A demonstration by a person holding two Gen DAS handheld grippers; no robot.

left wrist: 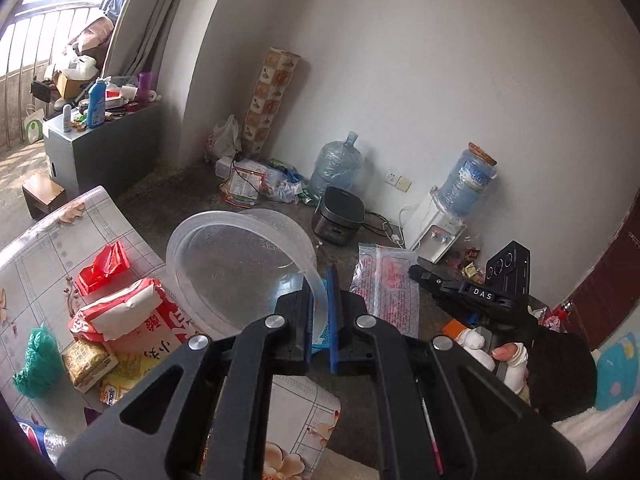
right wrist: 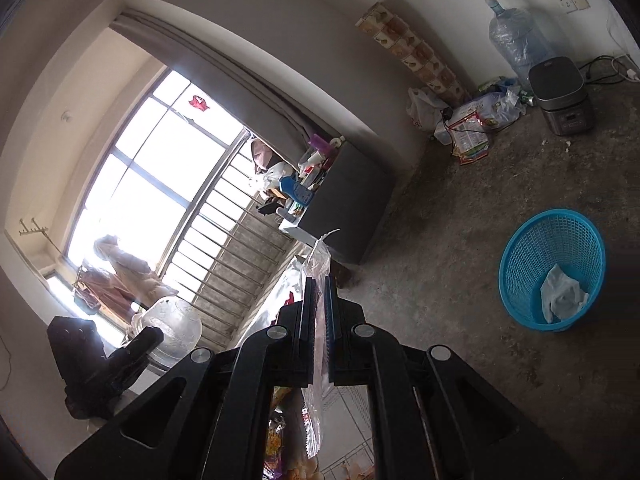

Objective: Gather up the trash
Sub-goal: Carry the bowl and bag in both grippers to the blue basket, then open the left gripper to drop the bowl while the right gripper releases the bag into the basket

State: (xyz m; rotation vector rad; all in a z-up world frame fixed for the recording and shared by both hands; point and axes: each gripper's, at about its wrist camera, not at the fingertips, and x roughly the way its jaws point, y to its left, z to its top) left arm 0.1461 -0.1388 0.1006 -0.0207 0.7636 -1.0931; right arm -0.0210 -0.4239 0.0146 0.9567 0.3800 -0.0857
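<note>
My left gripper (left wrist: 319, 292) is shut on the rim of a clear plastic bowl (left wrist: 236, 264) and holds it tilted above the table edge. The bowl also shows in the right wrist view (right wrist: 172, 326). My right gripper (right wrist: 319, 304) is shut on a clear plastic bag with red print (right wrist: 318, 276), held up in the air; the bag shows in the left wrist view (left wrist: 386, 284), with the right gripper (left wrist: 424, 274) beside it. A blue mesh trash basket (right wrist: 516, 276) stands on the floor to the right with a white crumpled piece (right wrist: 562, 294) in it.
The table with a floral cloth (left wrist: 48, 240) holds a red bag (left wrist: 104, 266), a red-white packet (left wrist: 124, 312), a green bag (left wrist: 40, 360) and snack packs. On the floor are a black cooker (left wrist: 340, 216), water jugs (left wrist: 336, 164), a dispenser (left wrist: 434, 232) and litter (left wrist: 256, 184).
</note>
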